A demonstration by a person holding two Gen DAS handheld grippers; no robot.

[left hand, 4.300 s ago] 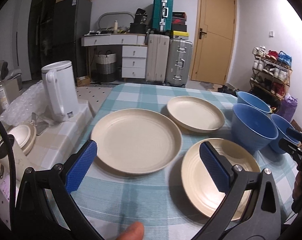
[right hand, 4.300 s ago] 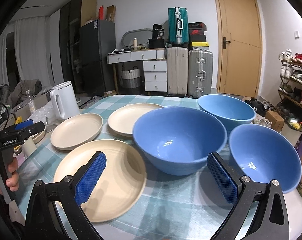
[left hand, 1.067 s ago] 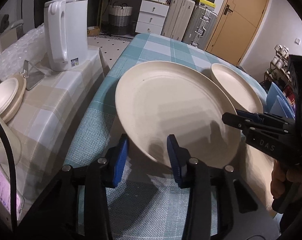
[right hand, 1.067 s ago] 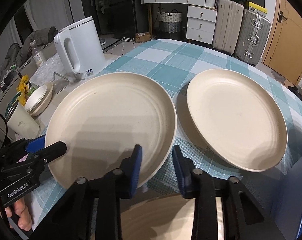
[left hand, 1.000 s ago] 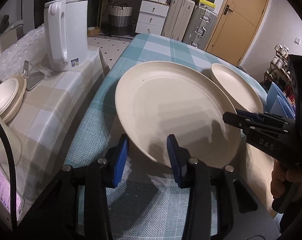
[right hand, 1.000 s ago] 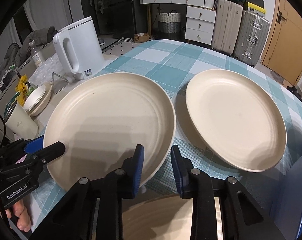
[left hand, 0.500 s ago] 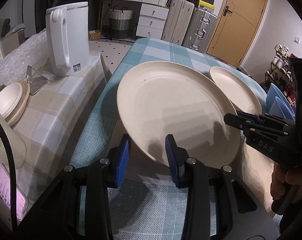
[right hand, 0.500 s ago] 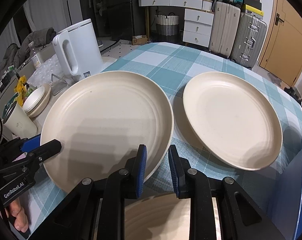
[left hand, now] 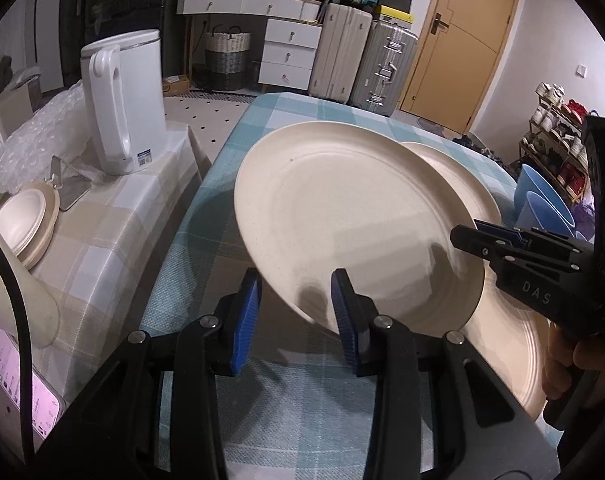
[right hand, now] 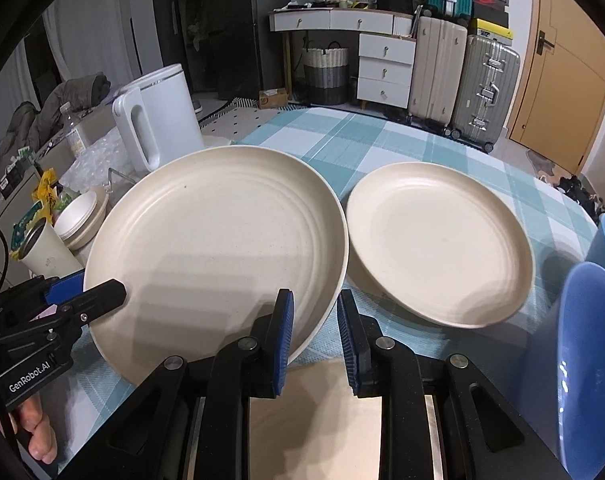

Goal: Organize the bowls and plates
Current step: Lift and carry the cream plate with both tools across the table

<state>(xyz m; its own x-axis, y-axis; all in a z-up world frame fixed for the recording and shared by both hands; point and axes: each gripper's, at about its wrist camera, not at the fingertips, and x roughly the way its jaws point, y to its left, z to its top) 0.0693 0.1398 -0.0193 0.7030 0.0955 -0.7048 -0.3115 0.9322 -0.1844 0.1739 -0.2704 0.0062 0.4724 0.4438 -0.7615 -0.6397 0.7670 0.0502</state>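
A large cream plate (left hand: 354, 220) (right hand: 218, 256) hangs tilted above the teal checked table (right hand: 382, 140), held from two sides. My left gripper (left hand: 296, 292) is shut on its near rim; in the right wrist view that left gripper (right hand: 94, 296) shows at the plate's left edge. My right gripper (right hand: 312, 308) is shut on the opposite rim and appears as the right gripper (left hand: 482, 236) in the left wrist view. A second cream plate (right hand: 438, 240) lies on the table beyond. A third cream plate (left hand: 514, 344) lies under the right gripper. Blue bowls (right hand: 590, 344) (left hand: 542, 200) stand at the right.
A white kettle (left hand: 122, 100) (right hand: 158, 116) stands on a beige checked side table (left hand: 102, 216) to the left, with small cream dishes (left hand: 26, 220) and a cup (right hand: 46, 256). Suitcases (right hand: 462, 80), drawers and a door fill the room behind.
The large plate has risen off the table with both grippers on its rim; its shadow on the cloth has widened. The other plates and the bowls have stayed put.
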